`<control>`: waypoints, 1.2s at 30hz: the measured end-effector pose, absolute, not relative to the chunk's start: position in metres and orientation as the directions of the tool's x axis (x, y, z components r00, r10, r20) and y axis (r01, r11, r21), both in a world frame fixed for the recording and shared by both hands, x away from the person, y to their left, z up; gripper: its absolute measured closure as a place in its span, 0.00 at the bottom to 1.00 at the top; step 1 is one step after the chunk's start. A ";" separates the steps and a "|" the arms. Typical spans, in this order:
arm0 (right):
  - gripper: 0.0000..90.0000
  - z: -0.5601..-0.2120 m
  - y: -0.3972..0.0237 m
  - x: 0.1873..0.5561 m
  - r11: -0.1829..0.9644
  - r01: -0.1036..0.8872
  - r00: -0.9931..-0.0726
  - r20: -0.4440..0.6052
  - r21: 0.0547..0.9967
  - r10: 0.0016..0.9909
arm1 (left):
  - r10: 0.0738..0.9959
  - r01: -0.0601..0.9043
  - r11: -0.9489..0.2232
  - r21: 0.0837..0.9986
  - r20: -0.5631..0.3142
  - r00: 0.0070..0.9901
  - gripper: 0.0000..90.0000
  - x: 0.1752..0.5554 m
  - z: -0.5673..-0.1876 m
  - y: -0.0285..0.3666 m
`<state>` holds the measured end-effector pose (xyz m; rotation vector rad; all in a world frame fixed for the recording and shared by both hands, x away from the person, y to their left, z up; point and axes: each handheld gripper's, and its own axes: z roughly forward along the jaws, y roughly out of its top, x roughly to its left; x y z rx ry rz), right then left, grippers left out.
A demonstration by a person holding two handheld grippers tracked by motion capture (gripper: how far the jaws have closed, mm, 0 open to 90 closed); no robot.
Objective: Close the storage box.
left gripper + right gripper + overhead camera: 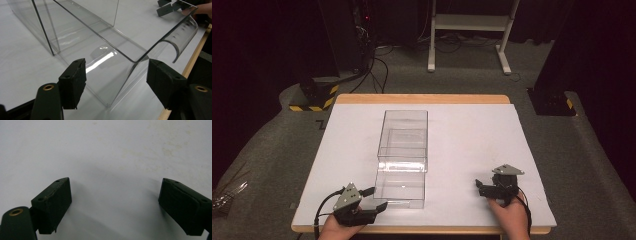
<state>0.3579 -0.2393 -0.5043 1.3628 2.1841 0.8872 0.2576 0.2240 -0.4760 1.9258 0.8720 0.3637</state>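
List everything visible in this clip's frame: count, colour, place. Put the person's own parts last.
box: 1, clear plastic, mid-table, long side running away from the person
drawer: 1, clear plastic, pulled out of the box's near end, its corner between the left gripper's jaws, pads not touching it
table: 1, white top with a wooden edge, centre
stand: 1, white, on the floor beyond the table
striped base: 1, black and yellow, floor at far left of the table
left gripper: 1, black, near left edge, open
right gripper: 1, black, near right, open over bare table
hands: 2, bottom edge, one on each gripper
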 end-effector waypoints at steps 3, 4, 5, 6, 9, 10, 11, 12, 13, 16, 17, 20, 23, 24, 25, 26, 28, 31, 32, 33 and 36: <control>0.12 -0.504 -0.239 0.358 0.317 0.635 -0.434 -0.014 0.705 0.901 | 0.705 0.415 -0.291 0.862 -0.100 0.702 0.38 0.258 -0.476 0.223; 0.12 -0.504 -0.239 0.358 0.318 0.636 -0.434 -0.014 0.704 0.901 | 0.707 0.417 -0.290 0.862 -0.101 0.700 0.37 0.257 -0.476 0.222; 0.12 -0.504 -0.239 0.358 0.317 0.635 -0.435 -0.014 0.704 0.901 | 0.708 0.417 -0.287 0.862 -0.102 0.699 0.37 0.258 -0.476 0.222; 0.12 -0.504 -0.239 0.358 0.317 0.635 -0.434 -0.014 0.705 0.901 | 0.708 0.417 -0.287 0.863 -0.102 0.699 0.37 0.258 -0.476 0.222; 0.12 -0.504 -0.239 0.358 0.317 0.635 -0.434 -0.014 0.705 0.901 | 0.711 0.421 -0.284 0.862 -0.105 0.696 0.38 0.258 -0.476 0.222; 0.12 -0.504 -0.239 0.358 0.317 0.635 -0.434 -0.015 0.704 0.901 | 0.710 0.418 -0.286 0.862 -0.102 0.696 0.38 0.259 -0.475 0.222; 0.12 -0.504 -0.239 0.358 0.317 0.635 -0.434 -0.014 0.705 0.901 | 0.711 0.419 -0.286 0.862 -0.102 0.696 0.38 0.259 -0.476 0.222; 0.12 -0.504 -0.239 0.358 0.317 0.635 -0.434 -0.015 0.705 0.901 | 0.712 0.419 -0.285 0.862 -0.103 0.695 0.38 0.259 -0.476 0.221; 0.12 -0.504 -0.239 0.358 0.317 0.635 -0.434 -0.015 0.705 0.901 | 0.714 0.422 -0.279 0.863 -0.107 0.692 0.38 0.259 -0.476 0.221; 0.12 -0.504 -0.239 0.358 0.317 0.635 -0.434 -0.015 0.705 0.901 | 0.719 0.420 -0.281 0.863 -0.101 0.688 0.38 0.260 -0.475 0.220; 0.12 -0.504 -0.239 0.358 0.317 0.635 -0.433 -0.014 0.705 0.901 | 0.718 0.420 -0.282 0.863 -0.100 0.688 0.38 0.260 -0.475 0.220; 0.12 -0.504 -0.239 0.358 0.317 0.635 -0.434 -0.015 0.705 0.901 | 0.723 0.422 -0.274 0.864 -0.105 0.683 0.38 0.261 -0.476 0.220; 0.12 -0.504 -0.239 0.358 0.316 0.635 -0.433 -0.014 0.705 0.901 | 0.724 0.424 -0.271 0.864 -0.107 0.681 0.39 0.262 -0.476 0.219; 0.12 -0.504 -0.239 0.358 0.317 0.635 -0.434 -0.015 0.705 0.901 | 0.726 0.424 -0.270 0.864 -0.108 0.680 0.39 0.262 -0.476 0.219; 0.12 -0.504 -0.239 0.358 0.317 0.635 -0.434 -0.015 0.705 0.901 | 0.726 0.424 -0.268 0.865 -0.109 0.679 0.39 0.262 -0.476 0.219; 0.12 -0.504 -0.239 0.358 0.317 0.634 -0.434 -0.015 0.705 0.901 | 0.725 0.425 -0.266 0.865 -0.111 0.680 0.39 0.263 -0.476 0.219; 0.12 -0.504 -0.239 0.358 0.318 0.635 -0.434 -0.015 0.704 0.901 | 0.728 0.426 -0.261 0.866 -0.114 0.677 0.40 0.264 -0.476 0.219; 0.12 -0.504 -0.239 0.358 0.317 0.635 -0.434 -0.014 0.705 0.901 | 0.730 0.429 -0.255 0.867 -0.118 0.673 0.40 0.264 -0.476 0.219; 0.12 -0.504 -0.239 0.358 0.317 0.636 -0.433 -0.014 0.704 0.901 | 0.732 0.428 -0.251 0.868 -0.120 0.671 0.40 0.265 -0.477 0.218; 0.12 -0.505 -0.239 0.358 0.317 0.634 -0.434 -0.015 0.705 0.901 | 0.733 0.428 -0.252 0.868 -0.117 0.670 0.40 0.265 -0.477 0.218; 0.12 -0.504 -0.239 0.358 0.317 0.635 -0.434 -0.014 0.705 0.901 | 0.735 0.430 -0.247 0.869 -0.121 0.667 0.40 0.267 -0.477 0.217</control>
